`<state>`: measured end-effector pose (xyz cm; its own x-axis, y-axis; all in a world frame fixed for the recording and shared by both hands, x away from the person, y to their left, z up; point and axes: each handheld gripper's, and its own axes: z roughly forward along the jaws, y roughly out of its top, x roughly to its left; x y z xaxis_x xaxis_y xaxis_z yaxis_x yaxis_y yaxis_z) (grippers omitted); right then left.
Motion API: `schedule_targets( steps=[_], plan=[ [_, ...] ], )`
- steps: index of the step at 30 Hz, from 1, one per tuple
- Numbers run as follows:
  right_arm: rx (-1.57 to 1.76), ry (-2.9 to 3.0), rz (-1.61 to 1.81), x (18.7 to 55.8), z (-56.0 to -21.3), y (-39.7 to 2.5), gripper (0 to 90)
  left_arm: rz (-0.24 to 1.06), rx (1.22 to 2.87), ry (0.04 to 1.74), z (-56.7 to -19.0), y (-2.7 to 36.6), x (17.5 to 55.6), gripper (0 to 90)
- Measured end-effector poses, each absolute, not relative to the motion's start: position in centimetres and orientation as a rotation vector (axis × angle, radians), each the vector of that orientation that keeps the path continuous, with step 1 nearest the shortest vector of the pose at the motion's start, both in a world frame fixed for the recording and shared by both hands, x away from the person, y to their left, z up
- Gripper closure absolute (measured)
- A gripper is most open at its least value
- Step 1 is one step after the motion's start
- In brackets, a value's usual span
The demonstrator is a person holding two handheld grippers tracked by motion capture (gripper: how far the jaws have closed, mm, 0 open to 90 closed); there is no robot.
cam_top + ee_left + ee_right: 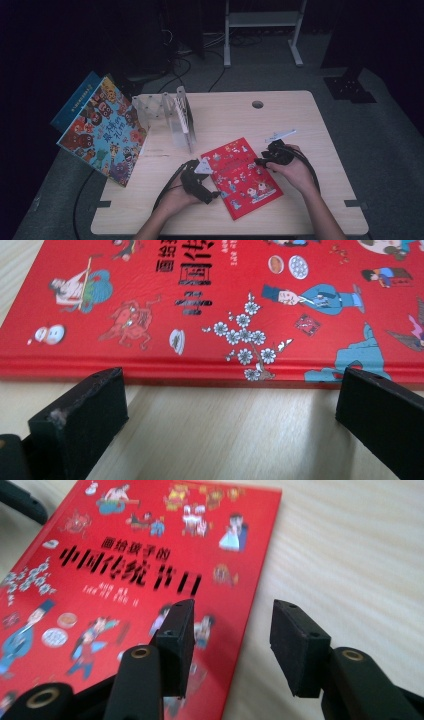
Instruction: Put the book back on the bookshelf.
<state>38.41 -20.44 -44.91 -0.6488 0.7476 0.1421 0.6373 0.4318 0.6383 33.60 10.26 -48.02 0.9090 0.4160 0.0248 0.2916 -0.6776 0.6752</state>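
Observation:
A red picture book (241, 175) lies flat on the wooden table (300, 115), in front of the person. My left gripper (212, 196) rests at the book's left side. In the left gripper view its jaws stand wide open just short of the red book's spine (200, 365), touching nothing. My right gripper (259, 162) sits at the book's right edge. In the right gripper view its jaws are open, one pad (175, 640) over the red cover (125, 580), the other pad (297, 647) over bare table.
A clear acrylic book rack (167, 117) stands at the back left of the table. A colourful picture book (102, 131) leans against it at the table's left edge, with a blue book (75, 100) behind. A round hole (257, 104) is near the far edge.

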Motion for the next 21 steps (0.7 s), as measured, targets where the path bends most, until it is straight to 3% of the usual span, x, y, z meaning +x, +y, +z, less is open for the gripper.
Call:
schedule_targets(
  steps=[10, 21],
  plan=[
    [1.353, 2.642, 0.983, 39.0, -44.3, -21.5, 66.0, 0.234, 2.321, 0.497, -48.3, 10.5, 33.5, 0.0],
    [1.401, 2.757, 0.856, 40.8, -44.4, -20.4, 71.1, 0.229, 2.316, 0.504, -48.4, 10.5, 33.5, 0.0]
  ],
)
